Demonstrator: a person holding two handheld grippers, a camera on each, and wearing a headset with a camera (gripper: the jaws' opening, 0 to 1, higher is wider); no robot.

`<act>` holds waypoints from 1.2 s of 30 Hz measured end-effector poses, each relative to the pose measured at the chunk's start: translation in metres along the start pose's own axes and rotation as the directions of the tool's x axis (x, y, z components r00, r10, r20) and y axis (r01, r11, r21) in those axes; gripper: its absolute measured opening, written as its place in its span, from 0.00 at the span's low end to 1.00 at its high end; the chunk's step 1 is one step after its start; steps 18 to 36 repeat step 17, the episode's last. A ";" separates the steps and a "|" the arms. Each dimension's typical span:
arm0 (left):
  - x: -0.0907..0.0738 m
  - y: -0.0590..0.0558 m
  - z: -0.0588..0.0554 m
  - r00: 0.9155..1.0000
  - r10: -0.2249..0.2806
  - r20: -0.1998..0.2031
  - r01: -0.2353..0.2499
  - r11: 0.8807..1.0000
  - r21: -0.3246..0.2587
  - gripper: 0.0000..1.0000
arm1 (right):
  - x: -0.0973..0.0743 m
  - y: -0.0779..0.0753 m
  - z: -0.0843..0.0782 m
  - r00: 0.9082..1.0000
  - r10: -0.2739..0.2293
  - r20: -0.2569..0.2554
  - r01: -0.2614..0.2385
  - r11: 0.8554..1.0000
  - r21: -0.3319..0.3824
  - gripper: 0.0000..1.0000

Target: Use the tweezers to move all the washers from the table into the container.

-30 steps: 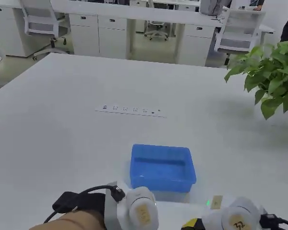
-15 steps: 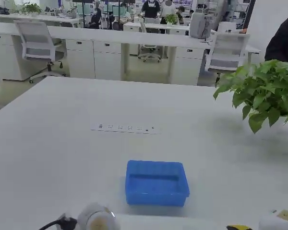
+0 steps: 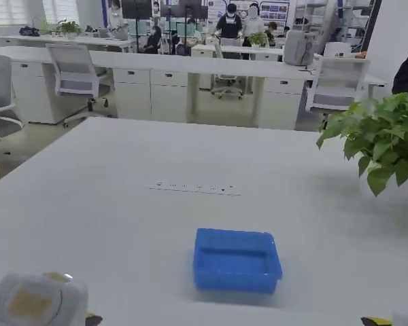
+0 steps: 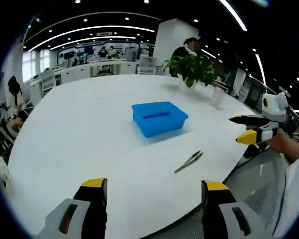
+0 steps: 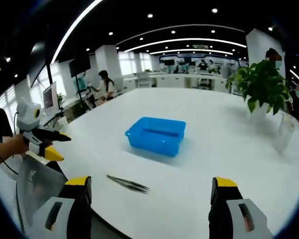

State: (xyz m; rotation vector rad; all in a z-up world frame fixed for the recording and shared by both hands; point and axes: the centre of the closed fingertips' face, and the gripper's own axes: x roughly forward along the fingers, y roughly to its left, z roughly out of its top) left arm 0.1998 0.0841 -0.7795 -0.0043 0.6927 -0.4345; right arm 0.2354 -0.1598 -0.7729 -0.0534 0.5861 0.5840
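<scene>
left gripper (image 4: 154, 185) and right gripper (image 5: 150, 182) swung wide of the container (image 3: 236, 260) since a second ago, jaws released, empty. tweezers (image 4: 189, 161) lie near it, our side; we reckon pickup next.

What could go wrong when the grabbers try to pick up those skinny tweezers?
1. The tweezers lie flat near the edge of the table, so a clumsy nudge from the left gripper or the right gripper might push them off.
2. They are thin, and both grippers have their jaws wide open, so the grab could slip or catch them crooked.
</scene>
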 end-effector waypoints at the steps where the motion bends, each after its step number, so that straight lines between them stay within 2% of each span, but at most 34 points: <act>1: -0.005 0.003 0.001 0.999 0.029 0.015 -0.029 1.000 0.003 0.87 | 0.000 -0.001 -0.001 1.000 -0.004 -0.002 0.004 1.000 -0.001 0.99; 3: -0.013 0.009 0.003 0.996 0.078 0.039 -0.079 0.997 0.007 0.91 | -0.001 -0.002 0.000 1.000 -0.009 0.003 0.009 1.000 0.004 0.99; 4: -0.015 0.009 0.002 0.996 0.084 0.036 -0.085 0.996 0.009 0.92 | -0.002 -0.002 0.001 1.000 -0.010 0.007 0.010 1.000 0.005 0.99; 7: -0.022 0.017 -0.002 0.987 0.157 0.045 -0.158 0.987 0.017 0.99 | -0.002 -0.004 0.000 1.000 -0.016 0.003 0.016 1.000 0.010 0.99; 10: -0.027 0.020 -0.006 0.980 0.194 0.045 -0.195 0.981 0.015 0.99 | -0.003 -0.008 -0.001 1.000 -0.024 0.005 0.024 1.000 0.020 0.99; 17: -0.032 0.024 -0.007 0.973 0.218 0.069 -0.217 0.976 -0.030 0.99 | -0.003 -0.008 -0.002 1.000 -0.017 0.003 0.017 0.999 0.045 0.99; 36: -0.032 0.024 -0.007 0.973 0.218 0.069 -0.217 0.976 -0.030 0.99 | -0.003 -0.008 -0.002 1.000 -0.017 0.003 0.017 0.999 0.045 0.99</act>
